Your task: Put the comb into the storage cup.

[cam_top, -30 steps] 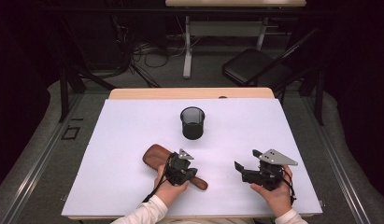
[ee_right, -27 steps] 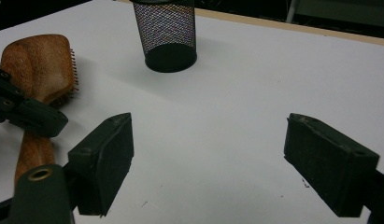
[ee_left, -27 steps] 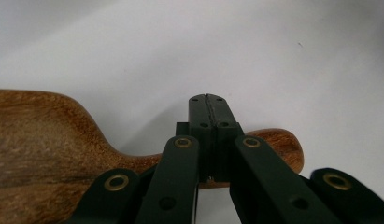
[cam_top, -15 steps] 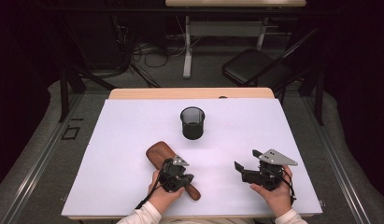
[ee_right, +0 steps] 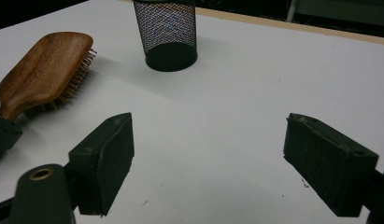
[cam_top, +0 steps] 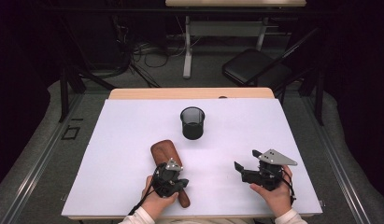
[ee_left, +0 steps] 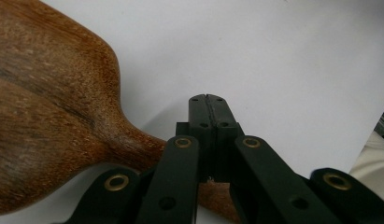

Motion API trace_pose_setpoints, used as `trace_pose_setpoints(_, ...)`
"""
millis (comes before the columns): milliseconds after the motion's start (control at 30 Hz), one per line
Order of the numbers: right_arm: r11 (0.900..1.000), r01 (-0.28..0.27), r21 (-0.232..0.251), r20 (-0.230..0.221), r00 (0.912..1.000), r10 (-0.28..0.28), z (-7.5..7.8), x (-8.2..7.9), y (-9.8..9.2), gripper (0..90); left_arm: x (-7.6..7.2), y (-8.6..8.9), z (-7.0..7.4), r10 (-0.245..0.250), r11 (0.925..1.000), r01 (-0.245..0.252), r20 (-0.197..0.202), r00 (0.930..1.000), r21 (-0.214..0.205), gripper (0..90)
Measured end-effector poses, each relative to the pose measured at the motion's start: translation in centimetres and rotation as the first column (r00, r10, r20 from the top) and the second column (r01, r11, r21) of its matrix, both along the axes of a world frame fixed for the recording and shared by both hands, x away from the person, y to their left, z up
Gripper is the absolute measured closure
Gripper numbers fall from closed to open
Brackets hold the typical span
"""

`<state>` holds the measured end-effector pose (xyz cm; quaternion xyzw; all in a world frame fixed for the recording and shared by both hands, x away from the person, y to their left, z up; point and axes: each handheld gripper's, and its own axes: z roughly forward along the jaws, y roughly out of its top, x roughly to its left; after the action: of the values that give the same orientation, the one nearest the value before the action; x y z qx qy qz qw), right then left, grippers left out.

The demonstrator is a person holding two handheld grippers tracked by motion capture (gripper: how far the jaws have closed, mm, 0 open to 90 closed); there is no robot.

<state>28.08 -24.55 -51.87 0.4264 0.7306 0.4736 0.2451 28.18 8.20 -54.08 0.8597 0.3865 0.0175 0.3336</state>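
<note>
1. At the near edge of the white table (cam_top: 119,140), the left gripper (ee_left: 209,100) sits over the neck of the wooden hairbrush (cam_top: 164,149), where the paddle narrows into the handle. Its jaws are pressed flat together with nothing between them; the handle passes beneath them rather than through them.
2. Compared with a second ago, the left hand has slid a little toward the person and to the left. The brush has swung with it: the handle end, which pointed off to the right, now points more nearly at the person, while the paddle keeps roughly its place on the table.
3. My reading is that the closed jaws are nudging the handle round (a push, not a grasp), which lines the brush up for a later pick.
4. The right gripper (ee_right: 217,154) has not moved. Held in the right hand (cam_top: 273,193) near the front right of the table, its jaws stand wide apart and empty, aimed across the bare surface toward the brush.
5. The brush lies bristles down, well short of the black mesh cup (cam_top: 193,123), which stands upright and empty at the table's middle.
6. If the brush is meant for the cup, nothing is lifted yet: the left jaws must first open and close around the handle.
</note>
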Motion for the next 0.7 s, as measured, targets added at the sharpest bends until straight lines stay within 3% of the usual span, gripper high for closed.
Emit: trace_pose_setpoints(700,1.0,0.003,0.002,-0.011,0.9999,-0.003,0.0,0.0,0.1,16.1,-1.1,3.6,-0.1,0.053,0.9985,-0.053,-0.017,0.9984,0.016,90.0)
